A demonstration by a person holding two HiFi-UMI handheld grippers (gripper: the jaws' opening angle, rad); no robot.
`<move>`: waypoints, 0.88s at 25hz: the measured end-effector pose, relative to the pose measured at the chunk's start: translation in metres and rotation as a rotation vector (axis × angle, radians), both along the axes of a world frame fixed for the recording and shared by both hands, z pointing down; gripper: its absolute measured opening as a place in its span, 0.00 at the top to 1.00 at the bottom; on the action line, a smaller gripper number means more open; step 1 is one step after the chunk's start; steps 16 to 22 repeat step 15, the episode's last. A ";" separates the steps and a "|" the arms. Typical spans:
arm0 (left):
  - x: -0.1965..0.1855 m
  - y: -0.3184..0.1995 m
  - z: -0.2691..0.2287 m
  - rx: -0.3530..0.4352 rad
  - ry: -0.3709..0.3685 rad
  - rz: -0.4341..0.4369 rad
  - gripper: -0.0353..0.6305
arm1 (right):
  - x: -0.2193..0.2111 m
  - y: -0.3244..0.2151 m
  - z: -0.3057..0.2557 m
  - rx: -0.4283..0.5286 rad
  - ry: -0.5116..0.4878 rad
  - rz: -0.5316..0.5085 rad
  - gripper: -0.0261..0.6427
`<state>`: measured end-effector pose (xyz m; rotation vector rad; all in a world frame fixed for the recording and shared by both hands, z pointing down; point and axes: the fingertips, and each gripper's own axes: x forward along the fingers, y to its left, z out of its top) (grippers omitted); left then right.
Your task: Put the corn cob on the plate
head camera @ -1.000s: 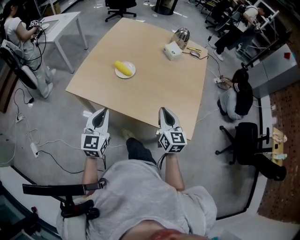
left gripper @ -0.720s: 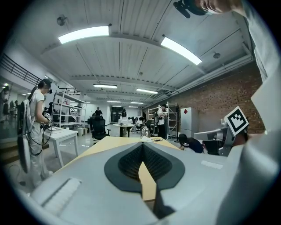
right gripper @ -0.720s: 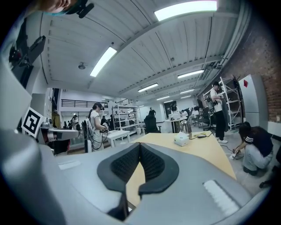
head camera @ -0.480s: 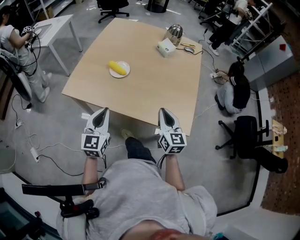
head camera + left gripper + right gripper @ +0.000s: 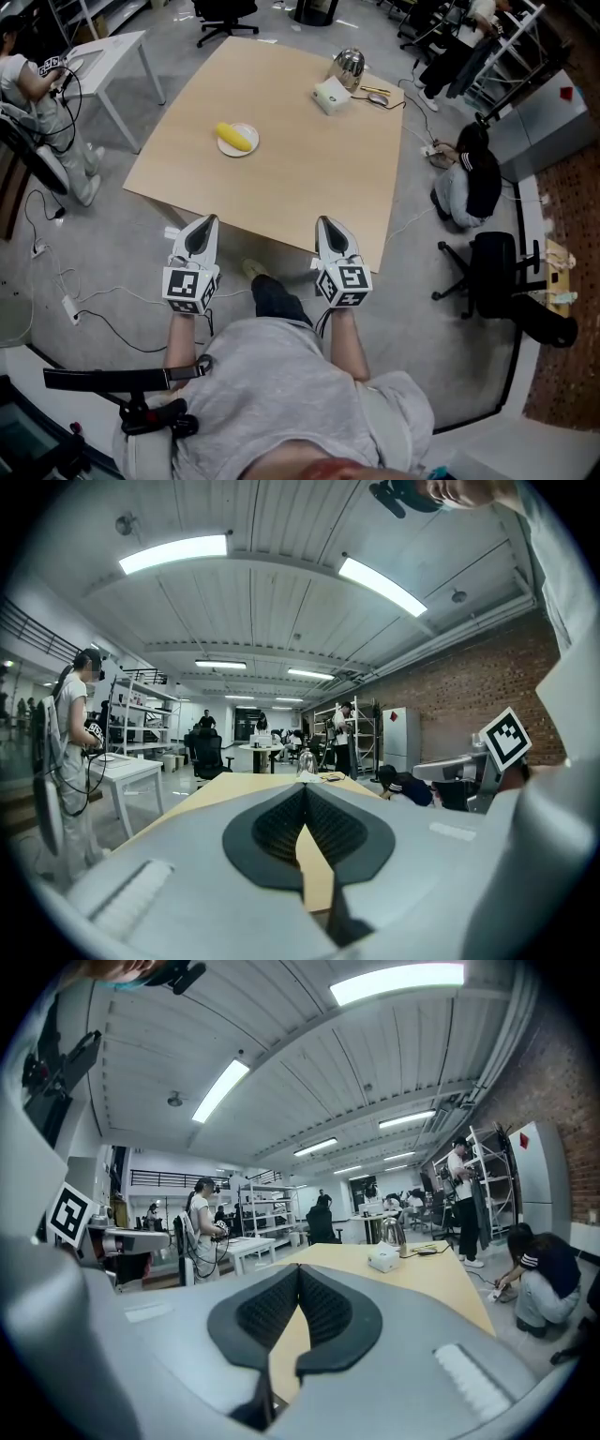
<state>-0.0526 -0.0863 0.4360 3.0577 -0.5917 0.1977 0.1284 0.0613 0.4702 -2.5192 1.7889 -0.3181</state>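
corn cob (image 5: 232, 135): yellow
plate (image 5: 251, 143): white
table (image 5: 300, 178): pale tan
left gripper (image 5: 209, 219): grey, black pads, black-and-white marker squares
right gripper (image 5: 322, 220): same

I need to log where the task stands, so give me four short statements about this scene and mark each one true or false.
1. The corn cob lies on the plate. True.
2. The left tongs hold the corn cob. False: they are shut with nothing in them, close to the near edge of the table.
3. The right tongs are wide open. False: they are shut, with nothing between them.
4. A white box sits beside a shiny metal pot at the table's far end. True.
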 end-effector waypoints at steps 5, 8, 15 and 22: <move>0.001 0.000 0.001 0.001 -0.001 0.003 0.92 | 0.000 -0.001 -0.001 0.002 -0.002 -0.001 0.95; 0.004 -0.001 0.002 -0.001 -0.003 0.004 0.92 | 0.002 -0.002 0.000 0.000 -0.007 -0.004 0.95; 0.002 -0.002 0.002 0.000 -0.010 0.005 0.92 | 0.002 0.000 0.004 -0.014 -0.019 0.002 0.95; 0.002 -0.002 0.002 0.000 -0.010 0.005 0.92 | 0.002 0.000 0.004 -0.014 -0.019 0.002 0.95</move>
